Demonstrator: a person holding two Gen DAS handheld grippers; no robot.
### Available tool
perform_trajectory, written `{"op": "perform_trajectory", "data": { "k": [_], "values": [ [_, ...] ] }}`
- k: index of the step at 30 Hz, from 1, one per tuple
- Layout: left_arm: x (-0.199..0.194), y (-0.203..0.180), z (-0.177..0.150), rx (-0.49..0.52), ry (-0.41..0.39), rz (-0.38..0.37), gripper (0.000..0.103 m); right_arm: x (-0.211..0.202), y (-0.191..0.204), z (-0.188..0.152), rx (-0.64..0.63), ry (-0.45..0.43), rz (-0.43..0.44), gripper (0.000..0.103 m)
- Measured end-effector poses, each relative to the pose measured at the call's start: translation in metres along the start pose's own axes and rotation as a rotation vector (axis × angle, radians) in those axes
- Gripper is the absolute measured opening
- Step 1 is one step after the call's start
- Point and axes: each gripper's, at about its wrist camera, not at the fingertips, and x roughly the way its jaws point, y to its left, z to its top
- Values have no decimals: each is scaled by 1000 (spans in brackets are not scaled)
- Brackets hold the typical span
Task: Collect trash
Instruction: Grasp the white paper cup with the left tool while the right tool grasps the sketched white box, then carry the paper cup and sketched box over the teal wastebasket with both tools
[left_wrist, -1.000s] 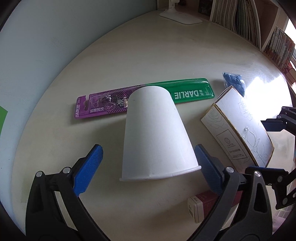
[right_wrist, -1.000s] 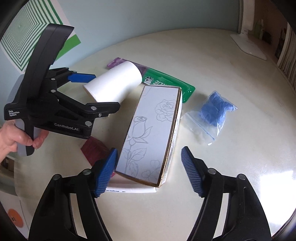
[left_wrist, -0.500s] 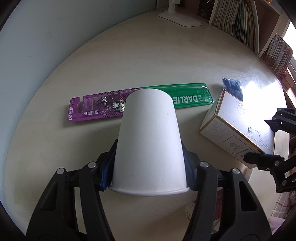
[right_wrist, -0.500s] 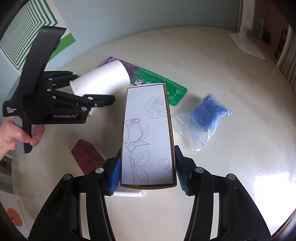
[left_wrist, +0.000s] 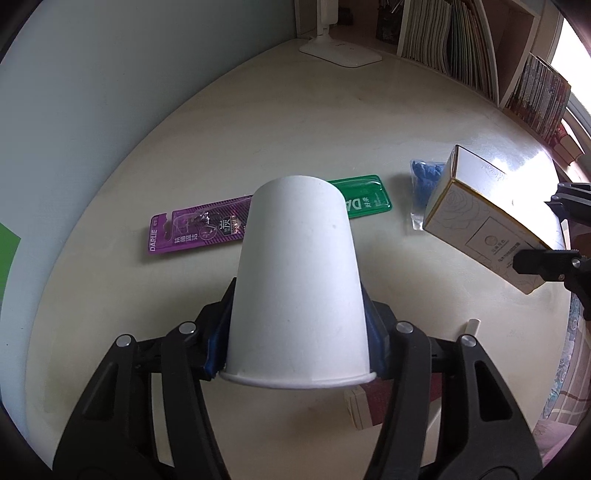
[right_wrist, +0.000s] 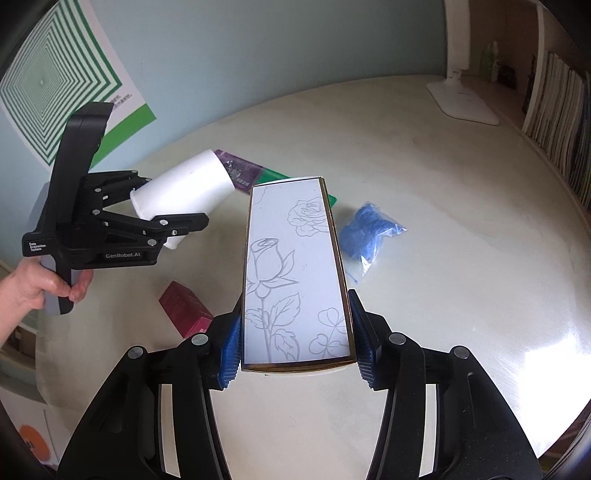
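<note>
Now both pieces are lifted clear of the table.
Left gripper (left_wrist: 297, 343) clamps the paper cup (left_wrist: 297, 284); right gripper (right_wrist: 295, 347) grips the rose-printed box (right_wrist: 295, 280), ready for binning.

Beige round table (left_wrist: 295, 122) runs under and ahead of my left gripper (left_wrist: 297, 332). White lamp base (left_wrist: 341, 55) sits at the far edge, straight ahead and slightly right, against the pale blue wall (left_wrist: 110, 74), which curves round to the left. Shelves of upright books (left_wrist: 450, 44) far ahead-right, carrying on down the right side. From my right gripper (right_wrist: 298, 347): green-and-white concentric-diamond poster (right_wrist: 48, 85) on the wall far ahead-left, lamp base far ahead-right, books at the right edge.
</note>
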Motion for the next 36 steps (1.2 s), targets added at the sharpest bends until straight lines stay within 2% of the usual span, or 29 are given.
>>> {"op": "perform_trajectory", "data": {
  "k": [8, 18, 36],
  "values": [
    [-7, -29, 12, 52, -5, 7, 55, -32, -23, -30, 48, -33, -29, 51],
    [-17, -83, 22, 133, -21, 0, 55, -68, -59, -66, 140, -84, -57, 51],
    [-29, -195, 25, 286, -36, -94, 55, -134, -105, -144, 288, -148, -132, 51]
  ]
}}
